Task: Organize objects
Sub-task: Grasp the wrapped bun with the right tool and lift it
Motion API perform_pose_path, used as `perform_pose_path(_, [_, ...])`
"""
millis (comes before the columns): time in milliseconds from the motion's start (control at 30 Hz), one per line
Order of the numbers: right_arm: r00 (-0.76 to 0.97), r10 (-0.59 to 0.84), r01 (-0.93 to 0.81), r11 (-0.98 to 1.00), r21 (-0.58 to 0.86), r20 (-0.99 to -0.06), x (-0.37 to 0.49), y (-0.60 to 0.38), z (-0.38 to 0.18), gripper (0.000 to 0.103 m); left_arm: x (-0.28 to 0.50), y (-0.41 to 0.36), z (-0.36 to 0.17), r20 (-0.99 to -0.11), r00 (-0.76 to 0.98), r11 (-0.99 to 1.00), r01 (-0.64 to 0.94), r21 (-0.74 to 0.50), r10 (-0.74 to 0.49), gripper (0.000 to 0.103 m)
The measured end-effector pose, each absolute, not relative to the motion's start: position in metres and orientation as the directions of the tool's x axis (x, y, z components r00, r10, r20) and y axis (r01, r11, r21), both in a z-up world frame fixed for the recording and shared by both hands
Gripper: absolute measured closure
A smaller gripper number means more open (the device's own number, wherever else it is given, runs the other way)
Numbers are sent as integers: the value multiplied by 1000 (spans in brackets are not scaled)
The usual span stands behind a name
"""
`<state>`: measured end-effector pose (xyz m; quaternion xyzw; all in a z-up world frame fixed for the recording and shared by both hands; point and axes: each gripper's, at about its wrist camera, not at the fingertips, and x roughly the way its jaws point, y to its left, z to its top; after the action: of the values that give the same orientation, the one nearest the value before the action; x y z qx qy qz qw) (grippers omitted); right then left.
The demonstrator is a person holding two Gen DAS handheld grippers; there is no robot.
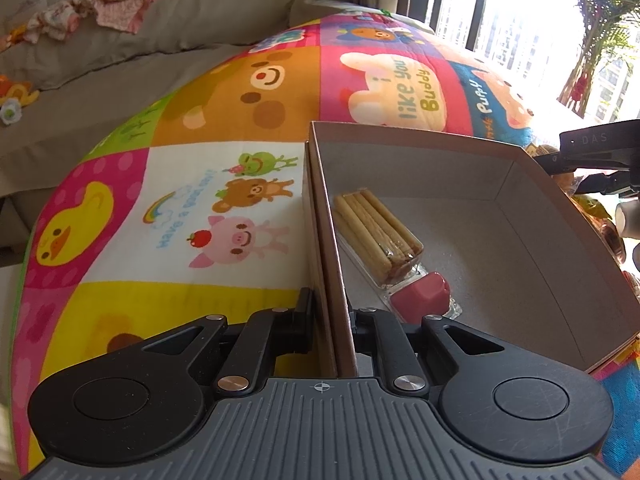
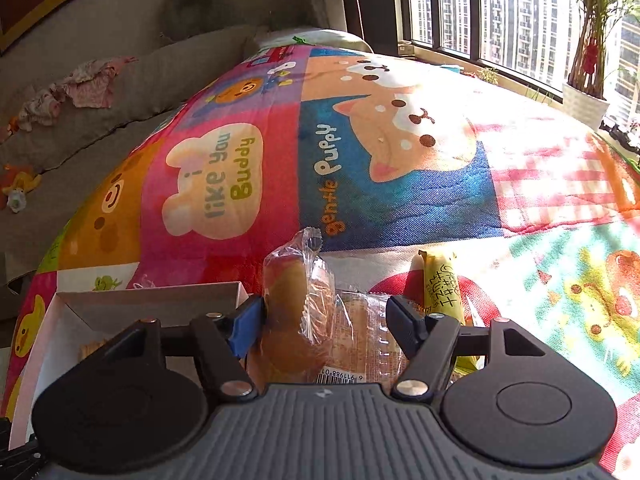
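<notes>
Snacks are split between two places: a clear tray of pale biscuit sticks with a pink dip cup (image 1: 380, 246) lies inside the shallow brown cardboard box (image 1: 532, 216), against its left wall, while a clear-wrapped brown bun (image 2: 294, 300) sits outside, just beside the box's far corner. The left hand-held gripper (image 1: 330, 320) is clamped on the box's near-left wall — one finger outside, one inside. The right hand-held gripper (image 2: 324, 320) stands wide, its jaws apart around the bun; whether the blue pad (image 2: 244, 330) touches the wrap is hard to tell. Under the bun a flat clear packet with a barcode (image 2: 360, 344) is partly hidden. A yellow wrapped bar (image 2: 442, 284) lies just beyond the right finger. Everything rests on a colourful cartoon-animal mat (image 2: 360, 168) — with a grey sofa (image 1: 120, 52) and a bright window (image 2: 480, 8) further off.
</notes>
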<state>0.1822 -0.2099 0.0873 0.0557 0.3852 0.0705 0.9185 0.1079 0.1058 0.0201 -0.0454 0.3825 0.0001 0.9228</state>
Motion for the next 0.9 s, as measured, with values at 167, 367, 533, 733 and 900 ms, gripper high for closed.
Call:
perform_pose_path(167, [678,221,-144,975,169,-701,175,-204,88,65,107,105,19,-707,707,996,-31,-82,-36,90])
perform_pose_path(367, [704,171,-158,984,83,-690,159,-192,99,67,108,106,19,-707,706,996,-27,-87,-43,89])
perform_pose_path(533, [768,147,-169,985,24,-624,139,-184,114,69,108,102,19,-711,702,997,-30,-72,-30,89])
perform_pose_path(733, [822,147,-198,980,-34,-550,110,-178,129,69,107,101,20,-719,695,997,-40,-68,-22,90])
perform_pose_path(900, [848,143,-207,976,-72,-510,82,-185,132,69,107,100,20,-720,693,997,-44,-68,-19,90])
